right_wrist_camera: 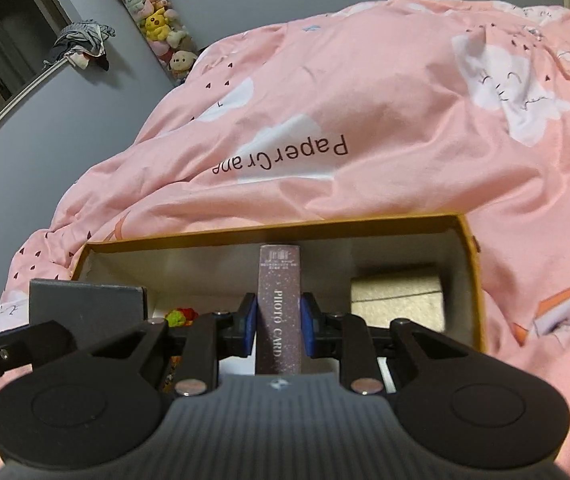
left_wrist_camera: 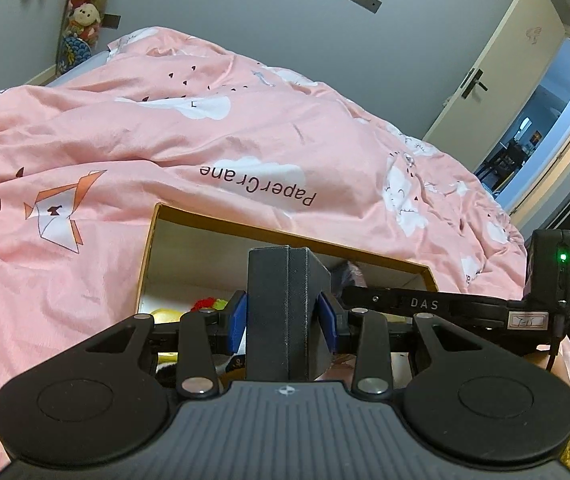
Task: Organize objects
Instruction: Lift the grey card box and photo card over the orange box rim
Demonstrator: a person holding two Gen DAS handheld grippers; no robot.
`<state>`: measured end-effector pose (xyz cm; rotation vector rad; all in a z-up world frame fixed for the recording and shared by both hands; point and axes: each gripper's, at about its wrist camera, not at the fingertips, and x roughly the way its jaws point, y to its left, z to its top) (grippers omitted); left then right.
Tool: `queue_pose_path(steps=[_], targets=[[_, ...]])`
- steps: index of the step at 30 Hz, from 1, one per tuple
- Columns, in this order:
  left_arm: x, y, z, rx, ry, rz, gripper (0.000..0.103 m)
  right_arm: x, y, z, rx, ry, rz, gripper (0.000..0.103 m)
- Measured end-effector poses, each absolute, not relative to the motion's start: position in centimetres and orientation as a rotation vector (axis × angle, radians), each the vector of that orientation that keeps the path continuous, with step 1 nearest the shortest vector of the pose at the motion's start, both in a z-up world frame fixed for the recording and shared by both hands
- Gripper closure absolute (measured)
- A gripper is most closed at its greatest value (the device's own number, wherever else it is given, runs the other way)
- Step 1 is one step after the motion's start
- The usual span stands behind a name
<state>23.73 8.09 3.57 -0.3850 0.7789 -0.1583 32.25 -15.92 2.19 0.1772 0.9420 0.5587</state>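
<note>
1. Grippers first, nearest the cameras: the right gripper is clamping its blue pads on a slim purple book marked PHOTO CARD, gripping it by its two flat faces with the spine facing up at the lens.
2. Its long axis is running straight away from the gripper, along the fingers, so the far end is already reaching over the near edge of the box and pointing at the far wall.
3. Beside it, the left gripper is squeezing a black block between its pads, held upright, over the near left part of the same box.
4. Inside the box, a red and green soft toy is lying toward the left wall and a pale flat packet is sitting toward the right wall; the middle strip straight ahead of the book looks free.
5. Judging from this, the right hand is the better placed for the next drop, needing only to go forward and down into that middle strip, with the book's length running near wall to far wall.
6. Beyond the far wall, the pink bedcover carrying the box is rising in folds.
</note>
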Motion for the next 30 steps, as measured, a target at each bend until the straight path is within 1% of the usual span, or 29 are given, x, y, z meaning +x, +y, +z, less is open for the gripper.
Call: queue_pose_path(steps=[11,15,18,23,30], targets=[[24.8,8.1,2.7,-0.4,0.798,-0.164,0.06,31.6,-17.7,2.3,0.39,0.943,0.49,0.079],[25.9,7.1,1.8,-0.428,0.824,-0.187,0.06,29.6,-18.2,5.3,0.275,0.817,0.459,0.079],[27.2,5.6,0.9,-0.453,0.844,-0.21,0.06,28.3,-18.9,6.8,0.211,0.759,0.454,0.079],[29.5,3.0,-1.3,-0.427,0.884,-0.189,0.06,27.5,-20.3,7.2,0.175,0.742,0.44,0.079],[31.7,1.8,-4.3,-0.491,0.974,-0.192,0.06,27.8,-21.6,6.4,0.171,0.754,0.425,0.079]])
